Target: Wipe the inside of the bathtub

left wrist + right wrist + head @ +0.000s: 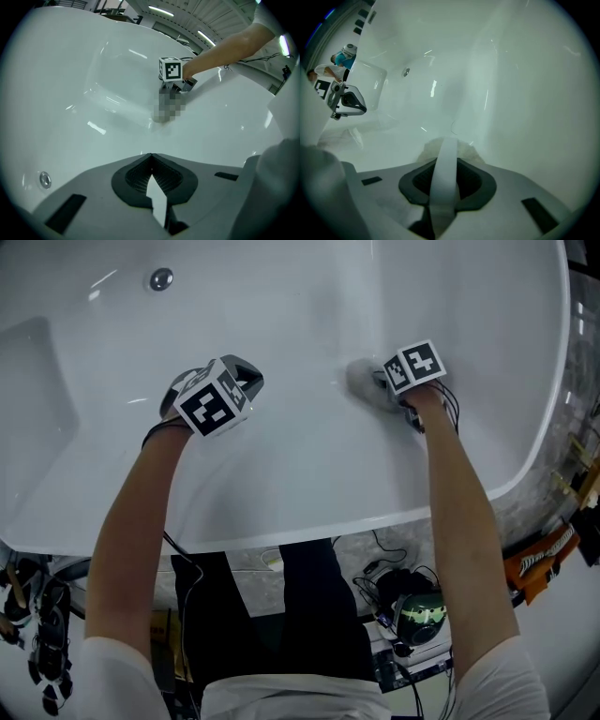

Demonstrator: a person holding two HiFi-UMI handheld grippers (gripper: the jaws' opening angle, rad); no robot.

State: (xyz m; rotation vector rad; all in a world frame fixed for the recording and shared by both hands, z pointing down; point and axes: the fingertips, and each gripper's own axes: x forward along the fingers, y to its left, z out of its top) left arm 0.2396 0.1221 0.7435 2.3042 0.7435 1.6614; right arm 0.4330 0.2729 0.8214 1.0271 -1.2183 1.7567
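**Right gripper** (448, 158): the jaws are closed on a white strap (444, 187). The strap runs up between them and over a fluffy grey wiping pad (466, 151). The pad lies against the inner surface of the white bathtub (281, 474). In the head view it is found at about 1 o'clock from the picture's centre, just at 9 o'clock of the right gripper's marker cube (413, 365).

**Left gripper** (150, 157): the ribbed pads (135, 176) are brought together at their tips, with only a narrow gap lower down. Nothing is held between them. This gripper is held inside the tub, at 9 o'clock of the right gripper in the head view and well apart from the wiping pad. Its own marker cube (213, 402) is turned up towards the camera. Whether the jaws touch the tub surface cannot be told.

**Arms:** both grippers are carried on bare forearms, the left (141, 512) and the right (461, 484), reaching over the tub's near rim from 6 o'clock.

**Surroundings:** a round chrome fitting (161, 278) is set in the tub at 11 o'clock in the head view. Outside the near rim, at about 5 o'clock, black cables (380, 568) and a dark rounded object with green markings (424, 613) are noted on the floor.
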